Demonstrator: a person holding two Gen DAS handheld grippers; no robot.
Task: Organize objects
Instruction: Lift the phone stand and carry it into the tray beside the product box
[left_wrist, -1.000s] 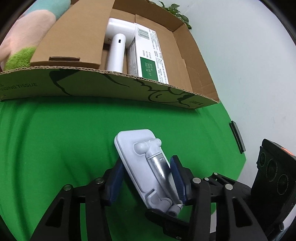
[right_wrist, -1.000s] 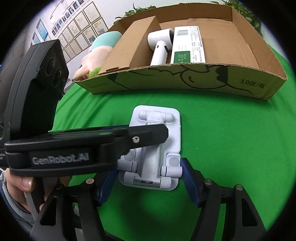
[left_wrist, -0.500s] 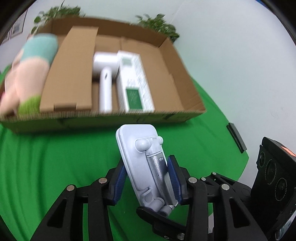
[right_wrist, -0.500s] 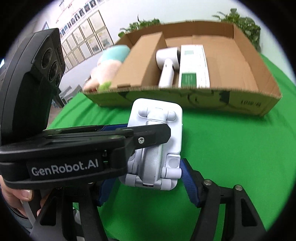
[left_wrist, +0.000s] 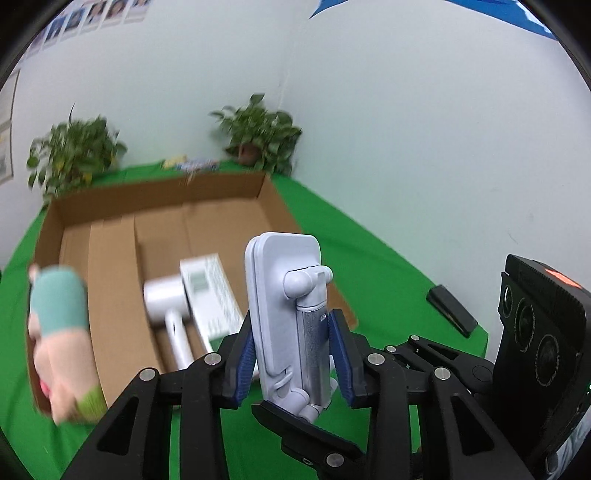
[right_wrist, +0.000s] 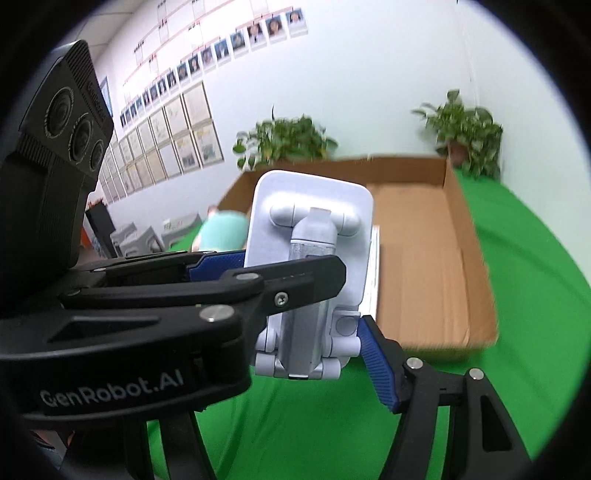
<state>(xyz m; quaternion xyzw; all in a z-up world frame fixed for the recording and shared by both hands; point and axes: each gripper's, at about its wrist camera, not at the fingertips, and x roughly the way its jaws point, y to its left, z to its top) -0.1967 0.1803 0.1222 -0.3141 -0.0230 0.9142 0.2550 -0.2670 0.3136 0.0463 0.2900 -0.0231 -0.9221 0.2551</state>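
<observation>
Both tongs (left_wrist: 293, 354), stand (left_wrist: 284, 306) now aloft.

Right half of the box open; left half occupied

In the cardboard box (left_wrist: 269, 195), bare floor is seen from the white carton (left_wrist: 210, 295) across to the right wall, with nothing standing on it in the right wrist view. The left part is taken up by a white hair dryer (left_wrist: 166, 306) touching the carton, a raised cardboard flap (left_wrist: 110, 280) and a plush toy (left_wrist: 59, 332) at the left wall. The green cloth (left_wrist: 369, 266) right of the box lies free up to a black flat object (left_wrist: 452, 310) near its edge. Behind the box, the far side is closed off by two potted plants (left_wrist: 258, 136) against the wall.
</observation>
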